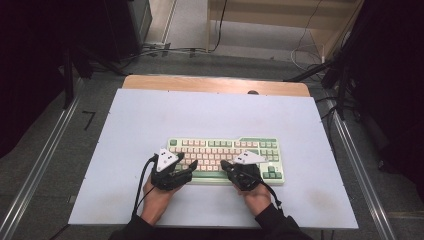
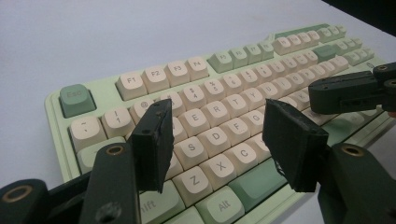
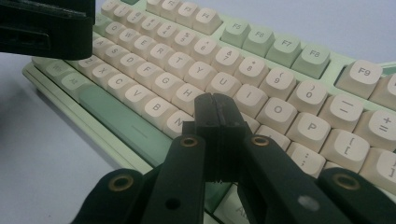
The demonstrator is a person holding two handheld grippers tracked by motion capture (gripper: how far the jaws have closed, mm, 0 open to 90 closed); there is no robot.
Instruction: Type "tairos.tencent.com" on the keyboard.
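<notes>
Below, both forearms entering from the near edge of the table (image 1: 125, 130), palms down, wrists nearly level, each hand wrapped around a gripper aimed forward at the keyboard (image 1: 226, 144).

Left gripper (image 2: 224, 140): jaws parted, nothing between them, pads clear of the keys. Letter rows of the keyboard directly ahead of and beneath the gap, with S, D, X and C just under the tips and the spacebar (image 2: 261, 182) close below the right-hand jaw. Esc key (image 2: 76, 99) farther ahead, off to the left of the jaws. Other gripper visible farther off at the right, over the same rows.

Right gripper (image 3: 215, 109): jaws pressed flat together, holding nothing. Tip poised over the middle of the letter block, among H, J, N and M; contact with a key not decidable from this angle. Spacebar just to the left of and below the closed tip; function row well ahead of it. Dark body of the left gripper at upper left.

Seen from above, left gripper (image 1: 172, 167) over the keyboard's near left part, right gripper (image 1: 242, 167) over its near middle, both hands resting behind the front edge.
</notes>
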